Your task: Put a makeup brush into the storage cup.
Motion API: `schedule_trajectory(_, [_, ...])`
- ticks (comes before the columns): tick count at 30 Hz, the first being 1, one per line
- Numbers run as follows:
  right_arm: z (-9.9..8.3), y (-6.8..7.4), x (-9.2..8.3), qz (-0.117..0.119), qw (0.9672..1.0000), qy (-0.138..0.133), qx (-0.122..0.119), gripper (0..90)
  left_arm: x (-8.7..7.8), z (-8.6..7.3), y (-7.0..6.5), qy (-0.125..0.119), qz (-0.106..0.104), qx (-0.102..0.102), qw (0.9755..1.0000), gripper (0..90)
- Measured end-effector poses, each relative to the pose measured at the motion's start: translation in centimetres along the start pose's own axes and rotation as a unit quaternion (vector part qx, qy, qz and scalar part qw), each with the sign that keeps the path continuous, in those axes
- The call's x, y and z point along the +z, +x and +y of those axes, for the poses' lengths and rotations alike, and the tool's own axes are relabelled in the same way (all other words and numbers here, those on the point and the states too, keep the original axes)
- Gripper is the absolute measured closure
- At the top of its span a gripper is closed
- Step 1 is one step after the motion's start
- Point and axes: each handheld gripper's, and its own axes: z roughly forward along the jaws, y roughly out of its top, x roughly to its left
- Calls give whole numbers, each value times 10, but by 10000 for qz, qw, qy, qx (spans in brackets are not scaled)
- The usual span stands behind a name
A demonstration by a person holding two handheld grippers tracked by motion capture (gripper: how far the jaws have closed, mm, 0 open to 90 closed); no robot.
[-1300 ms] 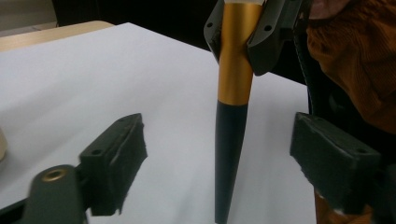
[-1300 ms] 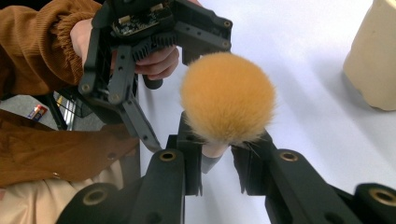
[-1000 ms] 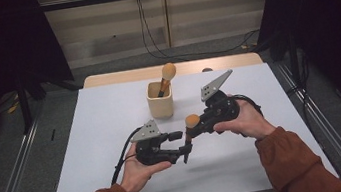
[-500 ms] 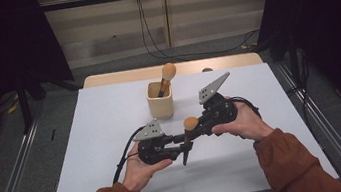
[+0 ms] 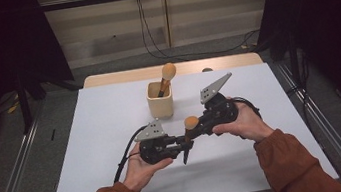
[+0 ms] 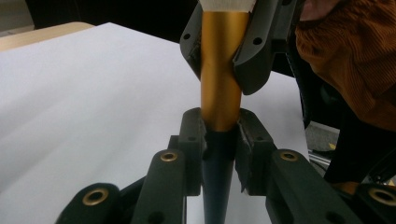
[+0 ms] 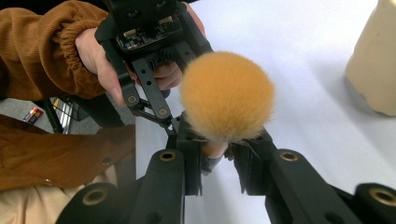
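A white table [image 5: 90, 152] seen from above, with a cream cup [image 5: 161, 105] near its far middle; a second brush [image 5: 166, 76] stands in that cup. In front of the cup and toward the person, two hand-held grippers meet over one makeup brush [image 5: 189, 133].

To the left of the brush, the left gripper [image 5: 182, 147] has just been closing its jaws, and they now clamp the brush's dark handle [image 6: 218, 163] just below the gold ferrule [image 6: 222, 70].

To the right, the right gripper [image 5: 196, 128] grips the same brush higher up, under the orange bristle head [image 7: 227, 95].

With both grippers now grasping it, the brush seems ready to pass from one hand to the other; likely the right can let go.
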Motion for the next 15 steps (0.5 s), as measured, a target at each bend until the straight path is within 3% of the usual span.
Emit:
schedule_trajectory(10, [1, 0, 2, -29, 9999, -127, -70, 737, -3, 1, 2, -47, 39, -13, 10000, 745])
schedule_trajectory(15, [-1, 0, 3, -47, 9998, -203, -46, 656, -6, 1, 4, -111, 53, -81, 9999, 744])
